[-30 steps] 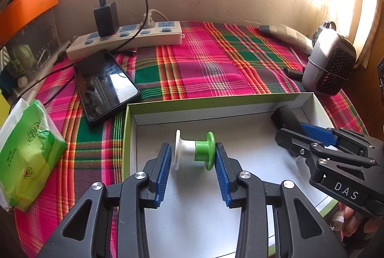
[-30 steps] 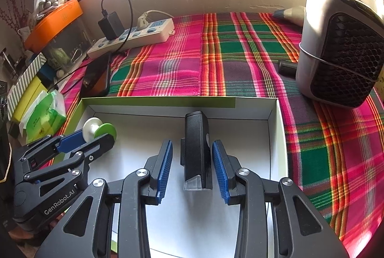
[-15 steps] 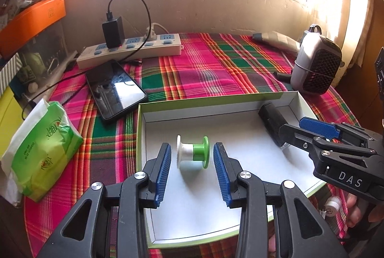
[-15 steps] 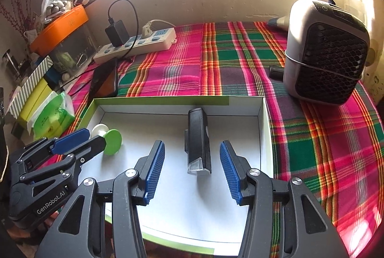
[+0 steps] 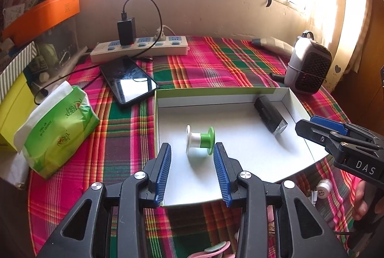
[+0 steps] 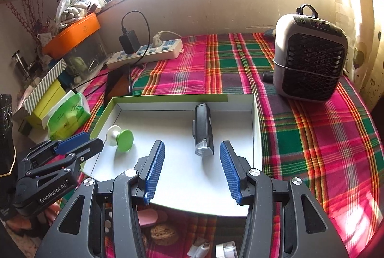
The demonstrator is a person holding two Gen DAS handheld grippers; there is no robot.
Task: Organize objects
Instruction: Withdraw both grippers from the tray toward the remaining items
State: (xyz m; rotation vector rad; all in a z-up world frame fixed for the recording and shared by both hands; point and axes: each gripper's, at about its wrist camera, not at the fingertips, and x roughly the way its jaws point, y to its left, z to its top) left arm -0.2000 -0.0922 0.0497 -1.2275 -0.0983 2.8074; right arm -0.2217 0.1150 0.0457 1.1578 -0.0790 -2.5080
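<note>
Table under plaid cloth (image 5: pixel 216 66): white power strip (image 5: pixel 144 48), dark phone (image 5: pixel 129 83), green tissue pack (image 5: pixel 60 131), shallow white box (image 5: pixel 240 99), grey mesh-fronted appliance (image 6: pixel 309 61), yellow box (image 5: pixel 12 109).

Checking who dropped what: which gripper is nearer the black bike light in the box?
Right. The right gripper sits open just short of the black bike light; the left gripper faces the spool.
</note>
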